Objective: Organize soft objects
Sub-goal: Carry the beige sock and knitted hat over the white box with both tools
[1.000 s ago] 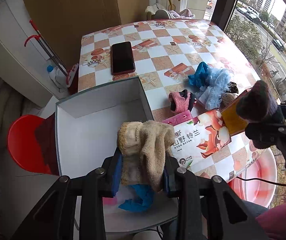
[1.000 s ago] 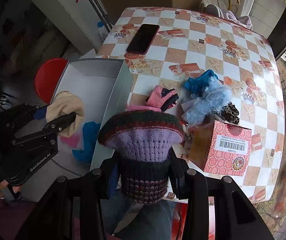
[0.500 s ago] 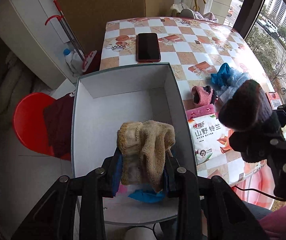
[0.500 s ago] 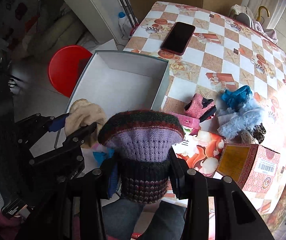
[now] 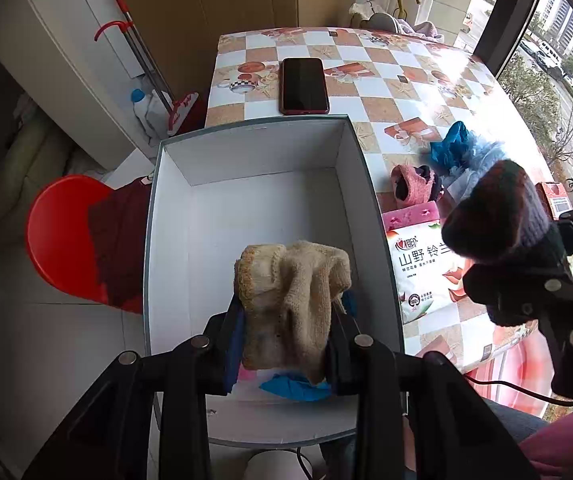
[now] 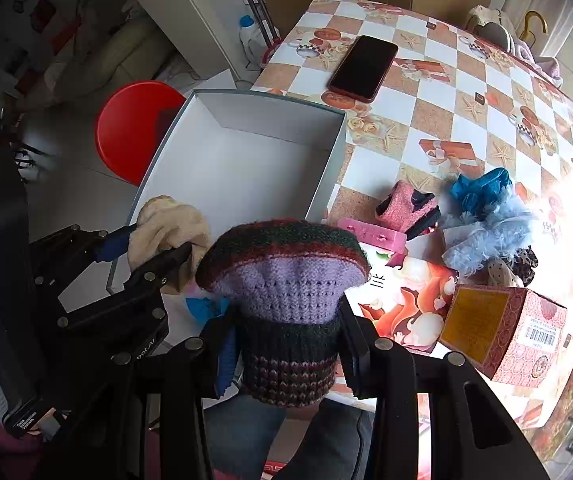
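My left gripper (image 5: pixel 286 320) is shut on a beige knitted sock (image 5: pixel 290 288) and holds it above the near end of a white open box (image 5: pixel 174 240). A blue and a pink soft item (image 5: pixel 292 386) lie in the box under it. My right gripper (image 6: pixel 286 332) is shut on a purple and dark striped knitted sock (image 6: pixel 286 280), just right of the box's near corner; it shows in the left wrist view (image 5: pixel 498 216). On the table lie a pink sock (image 6: pixel 404 210) and a blue fluffy pile (image 6: pixel 486 216).
A checkered table (image 5: pixel 386 92) carries a phone (image 5: pixel 304 86), a printed tissue pack (image 5: pixel 422 272) and a red patterned carton (image 6: pixel 506 328). A red stool (image 5: pixel 62 240) stands left of the box. A mop and a bottle (image 5: pixel 142 104) lean by the wall.
Both grippers have moved left with their socks. The left one now hangs over the box's inside, and the right one has come close to the box's near right corner.
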The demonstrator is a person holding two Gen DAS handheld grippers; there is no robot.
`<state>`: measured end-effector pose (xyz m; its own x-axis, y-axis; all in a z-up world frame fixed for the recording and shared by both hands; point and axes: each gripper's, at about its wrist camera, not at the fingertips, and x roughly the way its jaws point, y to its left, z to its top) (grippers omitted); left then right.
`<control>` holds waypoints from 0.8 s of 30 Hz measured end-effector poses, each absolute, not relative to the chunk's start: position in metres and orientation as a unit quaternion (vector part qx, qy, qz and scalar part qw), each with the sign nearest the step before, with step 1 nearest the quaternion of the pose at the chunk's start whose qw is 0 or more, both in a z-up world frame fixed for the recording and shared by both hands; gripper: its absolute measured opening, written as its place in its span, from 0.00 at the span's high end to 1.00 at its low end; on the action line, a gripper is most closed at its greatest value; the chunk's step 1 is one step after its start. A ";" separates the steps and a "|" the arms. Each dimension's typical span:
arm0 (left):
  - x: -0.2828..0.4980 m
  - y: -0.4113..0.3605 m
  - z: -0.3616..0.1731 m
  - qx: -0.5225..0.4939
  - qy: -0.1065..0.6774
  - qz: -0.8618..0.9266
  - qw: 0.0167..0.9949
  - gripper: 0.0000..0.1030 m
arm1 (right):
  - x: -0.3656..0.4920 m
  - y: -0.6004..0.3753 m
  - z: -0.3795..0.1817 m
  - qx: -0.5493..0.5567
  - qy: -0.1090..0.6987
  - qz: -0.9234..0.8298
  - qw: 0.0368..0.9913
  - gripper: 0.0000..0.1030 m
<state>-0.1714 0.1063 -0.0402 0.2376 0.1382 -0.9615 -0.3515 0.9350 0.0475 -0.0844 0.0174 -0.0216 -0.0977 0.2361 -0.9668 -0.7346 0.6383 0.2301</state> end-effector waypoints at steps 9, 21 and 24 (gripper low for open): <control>-0.171 0.107 -0.041 -0.090 0.598 0.156 0.781 0.65 | -0.084 0.018 -0.022 -0.196 0.638 0.376 0.643 0.58; -0.172 0.110 -0.046 -0.092 0.600 0.157 0.779 0.65 | -0.084 0.019 -0.024 -0.199 0.638 0.377 0.642 0.58; -0.172 0.112 -0.046 -0.092 0.600 0.157 0.779 0.65 | -0.084 0.020 -0.024 -0.201 0.638 0.377 0.641 0.58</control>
<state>-0.1720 0.1115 -0.0462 0.2309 0.1344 -0.9636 -0.3554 0.9336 0.0450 -0.0845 0.0197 -0.0240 -0.0978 0.2272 -0.9689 -0.7388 0.6357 0.2236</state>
